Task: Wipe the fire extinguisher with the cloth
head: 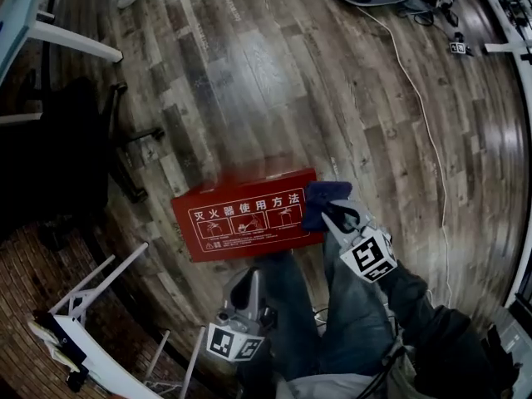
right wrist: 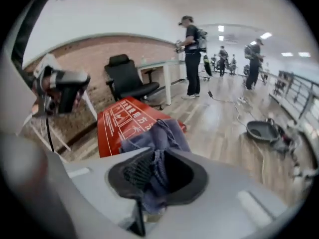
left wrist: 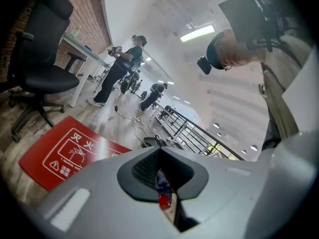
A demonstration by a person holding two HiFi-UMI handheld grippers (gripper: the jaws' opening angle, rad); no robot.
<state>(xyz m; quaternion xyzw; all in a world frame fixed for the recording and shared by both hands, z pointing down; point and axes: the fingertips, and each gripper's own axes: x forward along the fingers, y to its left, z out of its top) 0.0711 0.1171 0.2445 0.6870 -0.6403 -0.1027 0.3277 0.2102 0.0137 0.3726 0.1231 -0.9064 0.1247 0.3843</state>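
Right gripper (head: pixel 332 214) clamps the blue cloth (head: pixel 320 199) by the red fire extinguisher box (head: pixel 245 214).
Head view: the box lies flat on the wooden floor (head: pixel 274 73), the cloth is over its right end, perhaps touching it, and the left gripper (head: pixel 247 283) is beside the person's legs (head: pixel 349 322). Left gripper view: its jaws are only narrowly apart and clamp nothing. Right gripper view: the jaws pinch the bunched cloth, with the box just behind.

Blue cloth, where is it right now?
In the head view the blue cloth is pinched in the right gripper, at the right end of the red fire extinguisher box lying on the wooden floor.
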